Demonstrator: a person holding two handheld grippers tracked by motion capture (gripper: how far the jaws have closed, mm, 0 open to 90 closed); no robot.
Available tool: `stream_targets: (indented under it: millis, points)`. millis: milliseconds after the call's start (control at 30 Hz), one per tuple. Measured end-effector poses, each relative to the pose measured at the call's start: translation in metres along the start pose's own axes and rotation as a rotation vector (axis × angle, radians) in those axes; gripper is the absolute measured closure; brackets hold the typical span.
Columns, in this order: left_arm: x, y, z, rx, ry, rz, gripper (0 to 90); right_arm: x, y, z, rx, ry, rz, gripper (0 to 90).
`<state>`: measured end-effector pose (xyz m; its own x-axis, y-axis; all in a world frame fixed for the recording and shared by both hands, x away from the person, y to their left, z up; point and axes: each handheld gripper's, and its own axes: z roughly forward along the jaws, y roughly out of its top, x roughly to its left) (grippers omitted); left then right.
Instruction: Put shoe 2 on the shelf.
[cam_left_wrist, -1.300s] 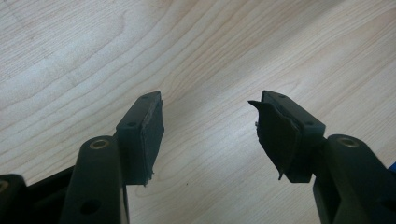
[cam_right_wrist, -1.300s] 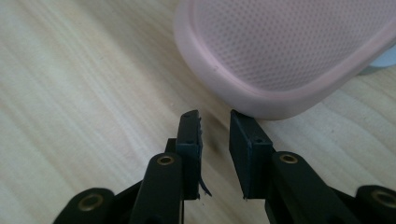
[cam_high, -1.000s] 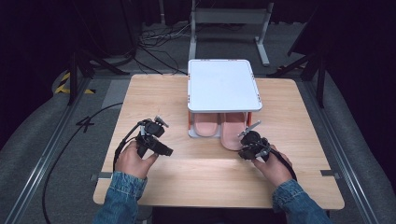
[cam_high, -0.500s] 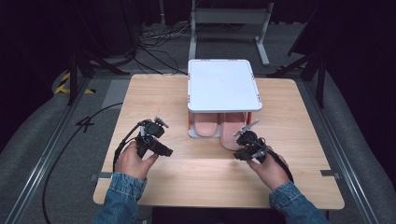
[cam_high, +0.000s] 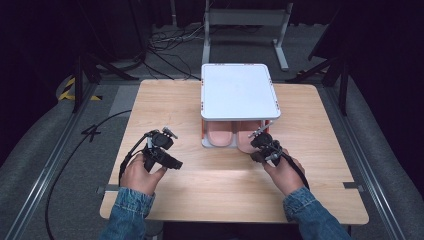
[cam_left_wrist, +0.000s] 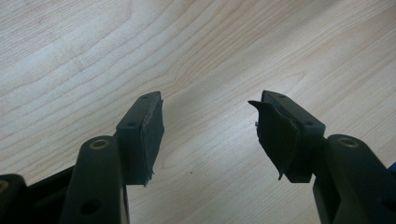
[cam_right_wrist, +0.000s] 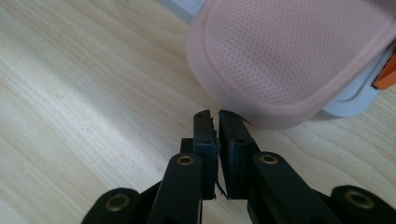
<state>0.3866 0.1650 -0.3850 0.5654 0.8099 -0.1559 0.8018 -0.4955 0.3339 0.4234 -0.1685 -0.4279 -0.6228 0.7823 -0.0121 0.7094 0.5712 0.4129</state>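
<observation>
From the high view, the left tool (cam_high: 161, 150) lay over bare wood at the left of the worktop (cam_high: 165, 100), well apart from the white rack (cam_high: 239, 92) that stood at the middle. Under the flat top of the rack two pink slippers (cam_high: 220, 134) sat side by side, and the right tool (cam_high: 264, 145) was just in front of the right slipper (cam_high: 246, 140) – whether it touched, this view did not tell.

The right gripper view gave more: the jaws had just been closing and were now clenched almost together with nothing between them, their tips just beside the rounded end of the slipper (cam_right_wrist: 289, 60). The slipper was pale pink, with a smooth rim and a finely dotted surface inside it; it stuck out past the white edge of the rack.

The left gripper view showed the left tool (cam_left_wrist: 208, 133) released – the jaws wide apart, one pad frayed at its edge, over plain wood.
</observation>
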Motion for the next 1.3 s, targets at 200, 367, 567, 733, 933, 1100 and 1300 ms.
stream_targets:
  millis: [200, 367, 567, 733, 933, 1100, 1300]
  points:
    - [0.000, 0.002, 0.002, 0.011, 0.008, 0.012, 41.2, -0.013, 0.004, 0.005, -0.021, -0.005, 0.027, 85.3]
    - [0.000, 0.002, 0.004, 0.011, 0.000, 0.010, 41.3, -0.010, 0.017, 0.012, -0.034, -0.011, 0.000, 84.3]
    - [0.002, 0.002, 0.003, 0.006, -0.001, 0.004, 41.2, -0.006, 0.020, 0.022, -0.011, -0.009, -0.006, 82.5]
    - [0.002, 0.002, 0.002, -0.003, -0.010, 0.000, 41.2, -0.007, 0.015, 0.016, -0.018, 0.007, -0.008, 76.6]
    - [0.002, 0.002, -0.004, -0.051, 0.006, 0.003, 41.2, -0.012, 0.004, -0.013, -0.103, 0.047, 0.015, 62.9]
    - [0.002, 0.000, -0.013, -0.097, 0.014, 0.007, 40.6, -0.019, -0.013, -0.052, -0.212, 0.040, -0.018, 53.7]
    - [0.004, -0.001, -0.014, -0.099, 0.011, 0.013, 40.0, -0.031, -0.026, -0.079, -0.244, 0.049, -0.012, 48.1]
